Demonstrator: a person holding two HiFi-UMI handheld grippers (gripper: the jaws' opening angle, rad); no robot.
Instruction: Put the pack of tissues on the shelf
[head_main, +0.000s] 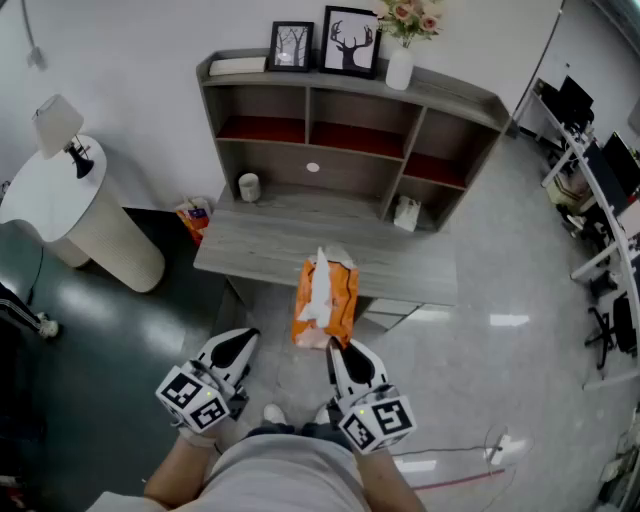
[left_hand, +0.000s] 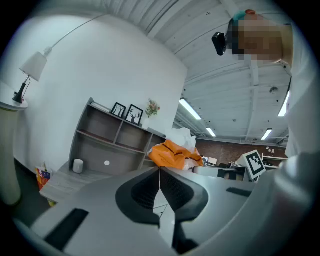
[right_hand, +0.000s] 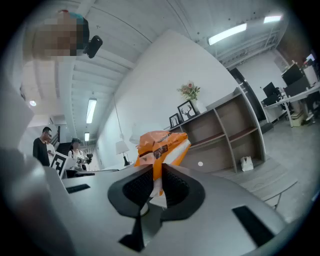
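Left tool (head_main: 241, 340): white shell, black-lined, marker cube (head_main: 193, 397) | Right tool (head_main: 337, 352): same build | Person: light grey top (head_main: 285, 478), dark trousers (head_main: 300, 431), white shoes (head_main: 272, 412)

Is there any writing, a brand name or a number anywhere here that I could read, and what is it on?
No text here can be read.
Pack of tissues: dark print on the orange wrapper, too blurred to read.
Small orange bag: coloured print, too small to read.
Marker cube and second marker cube: black-and-white square patterns, no letters.
Deer picture and tree picture: no words.
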